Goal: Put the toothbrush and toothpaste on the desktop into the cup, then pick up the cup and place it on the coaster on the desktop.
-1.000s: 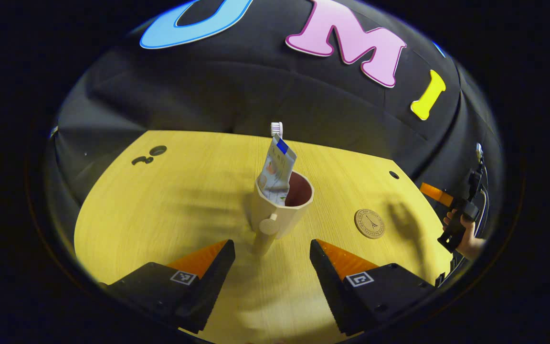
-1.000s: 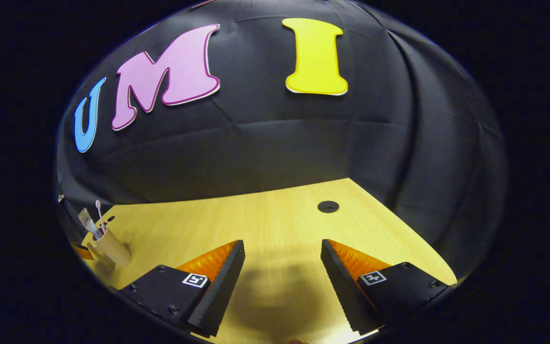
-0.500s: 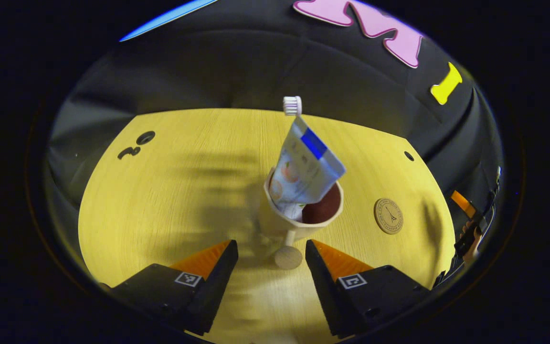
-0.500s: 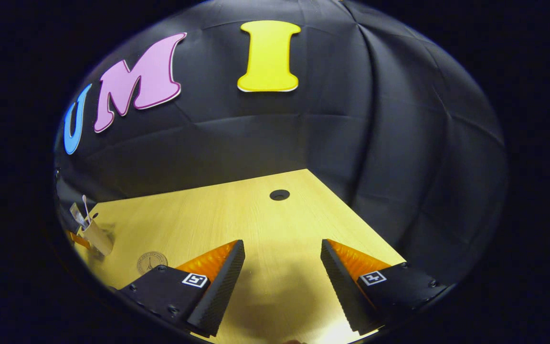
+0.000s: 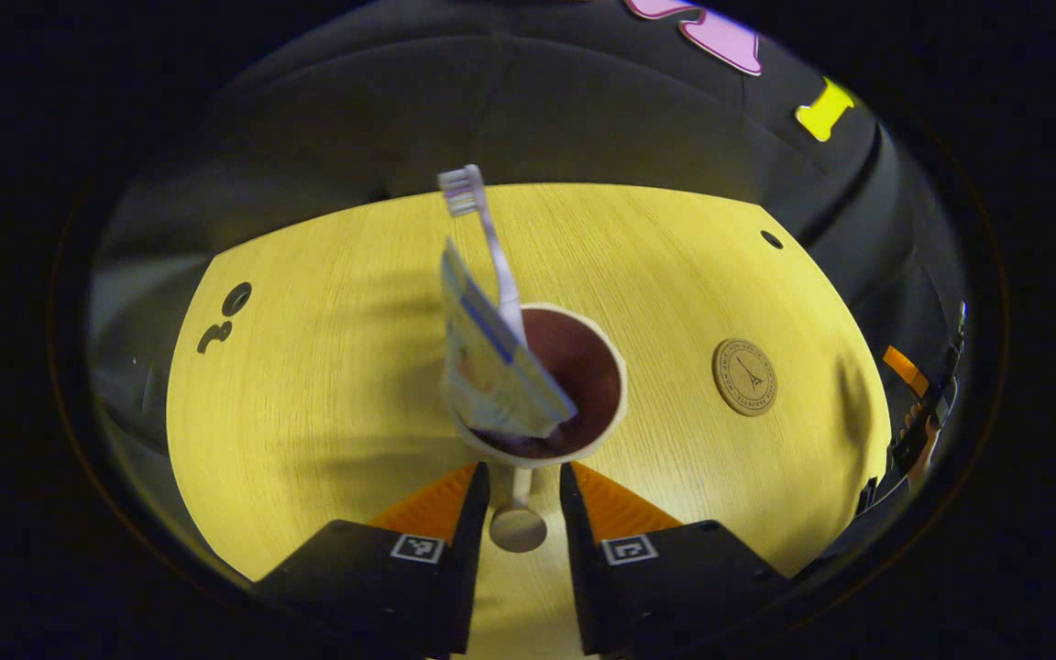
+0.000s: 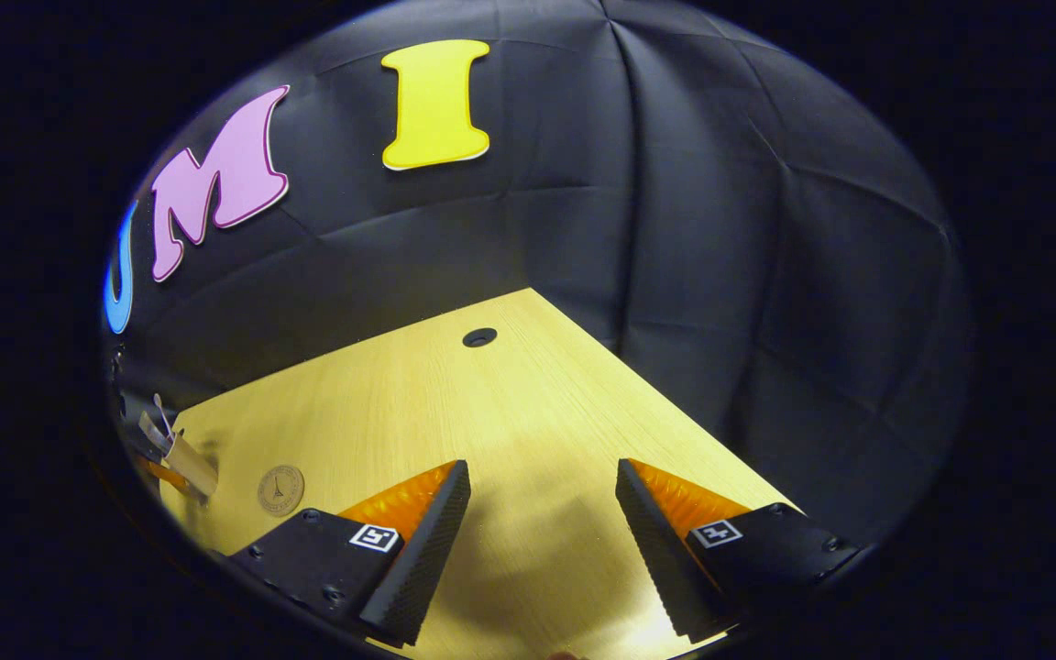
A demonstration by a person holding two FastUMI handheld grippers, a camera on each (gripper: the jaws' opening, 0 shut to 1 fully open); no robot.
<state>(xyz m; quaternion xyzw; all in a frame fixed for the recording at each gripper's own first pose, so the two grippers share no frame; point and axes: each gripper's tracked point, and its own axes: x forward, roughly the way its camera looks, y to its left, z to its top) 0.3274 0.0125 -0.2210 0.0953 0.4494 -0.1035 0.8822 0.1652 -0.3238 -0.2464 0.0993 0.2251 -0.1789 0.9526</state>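
Left gripper view: left gripper [image 5: 521,490] narrowed around the cup [image 5: 542,440] handle, contact unclear; toothbrush [image 5: 482,238] and toothpaste [image 5: 491,367] stand in the cup, coaster [image 5: 744,377] well right of it. Right gripper view: right gripper [image 6: 542,500] wide open, empty, over desktop [image 6: 510,412]; the cup sits just left of the coaster.

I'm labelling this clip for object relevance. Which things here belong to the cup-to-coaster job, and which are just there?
Job: cup, toothbrush, toothpaste, coaster, left gripper around the cup's handle.
Just there: right gripper, desktop holes.

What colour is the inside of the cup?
Dark reddish-brown inside the cup; clearest in the left gripper view.
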